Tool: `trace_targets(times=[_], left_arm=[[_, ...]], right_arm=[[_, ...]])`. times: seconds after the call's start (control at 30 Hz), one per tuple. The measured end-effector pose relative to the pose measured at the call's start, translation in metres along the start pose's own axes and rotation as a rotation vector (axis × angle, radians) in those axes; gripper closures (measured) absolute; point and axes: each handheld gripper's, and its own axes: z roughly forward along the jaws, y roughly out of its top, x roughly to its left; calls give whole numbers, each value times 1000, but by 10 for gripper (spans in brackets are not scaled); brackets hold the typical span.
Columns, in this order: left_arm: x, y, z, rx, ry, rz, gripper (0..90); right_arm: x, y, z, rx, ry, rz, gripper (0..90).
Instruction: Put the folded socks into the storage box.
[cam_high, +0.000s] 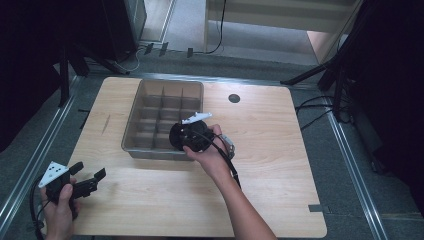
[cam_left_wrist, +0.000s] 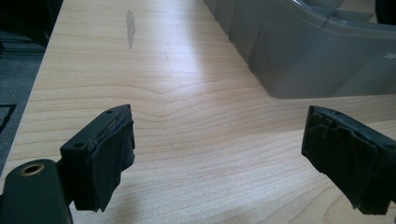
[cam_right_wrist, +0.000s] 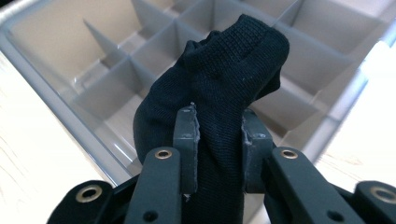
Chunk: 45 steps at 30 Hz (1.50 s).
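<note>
My right gripper (cam_right_wrist: 218, 149) is shut on a rolled black sock (cam_right_wrist: 219, 79), which bulges up between and above the pads. It hangs over the near right part of the grey compartment tray (cam_right_wrist: 56, 107), above the divider walls. From above, the right gripper (cam_high: 176, 136) and the sock (cam_high: 175, 134) sit over the tray's (cam_high: 145, 85) front right cells, held by a hand. My left gripper (cam_high: 94, 176) rests low over the table's near left corner, jaws wide open, nothing between the pads (cam_left_wrist: 109, 154). The tray's (cam_left_wrist: 303, 60) outer wall stands ahead and to the right of the left gripper (cam_left_wrist: 224, 158).
The tray holds a grid of several cells that look bare. A small dark round hole (cam_high: 234, 98) marks the wooden table (cam_high: 280, 165) behind the tray's right. A grey smudge (cam_left_wrist: 130, 28) lies on the wood at far left. Metal rails and stand legs border the table.
</note>
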Motion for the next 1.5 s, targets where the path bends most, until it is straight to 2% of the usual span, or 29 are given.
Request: trace_targets(times=[0.1,0.33,0.47,0.53,0.57,0.7,0.8,0.97,1.1,1.23,1.37,1.43,1.5], left_arm=[[0,0,0,1,0,-2,94],[2,0,0,-1,-4,-9,94],[2,0,0,-3,-7,-9,94],[2,0,0,-4,-10,-7,94],[2,0,0,-4,-12,-6,94],[2,1,0,-3,-12,-8,94],[2,1,0,-3,-12,-8,94],[2,1,0,-1,-12,-6,94],[2,0,1,-3,-13,-9,94],[2,1,1,-2,-14,-10,95],[3,1,1,-3,-16,-11,94],[2,1,1,-3,-16,-11,95],[2,1,1,-1,-16,-10,95]], right_arm=[[3,-3,7,21,-15,-30,716],[1,-6,8,42,-12,-10,706],[-2,-4,0,32,24,18,565],[-5,-3,-6,16,29,42,535],[-6,-2,-9,11,22,52,542],[-10,-2,-17,5,2,74,741],[-9,-3,-15,20,5,63,796],[-4,-6,-4,90,-14,43,811],[2,-8,7,144,-55,9,812],[4,-8,13,169,-65,0,795],[4,-6,2,128,-34,11,698],[2,-2,-10,77,-1,36,669],[0,4,-19,35,7,52,650]])
